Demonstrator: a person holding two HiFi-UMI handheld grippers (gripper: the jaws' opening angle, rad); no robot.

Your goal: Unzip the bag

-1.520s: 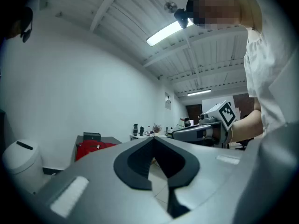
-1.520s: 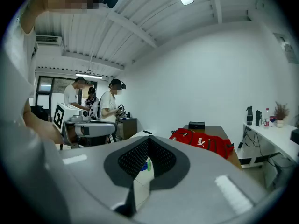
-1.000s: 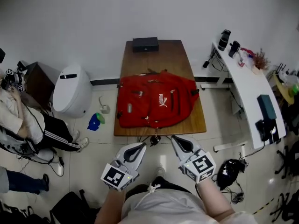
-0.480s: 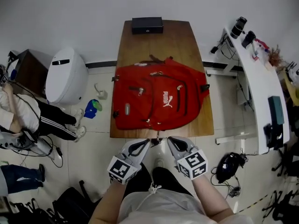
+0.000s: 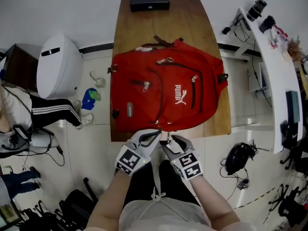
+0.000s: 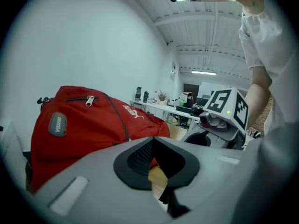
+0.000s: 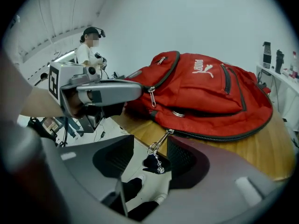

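From our head we look steeply down on the table [image 5: 192, 23] and red backpack [image 5: 163, 95], while our two gripper cameras sit low at the near edge, close up, facing across that same backpack.

Left gripper [image 5: 155, 134], jaws together.

Bright, even indoor light with soft shadows; the bag [image 5: 163, 93] is evenly lit. In the left gripper view a ceiling strip lamp [image 6: 204, 72] glows at two o'clock. Both gripper views bow strongly, black at the rim, near foreground blurred. The head view is sharp.
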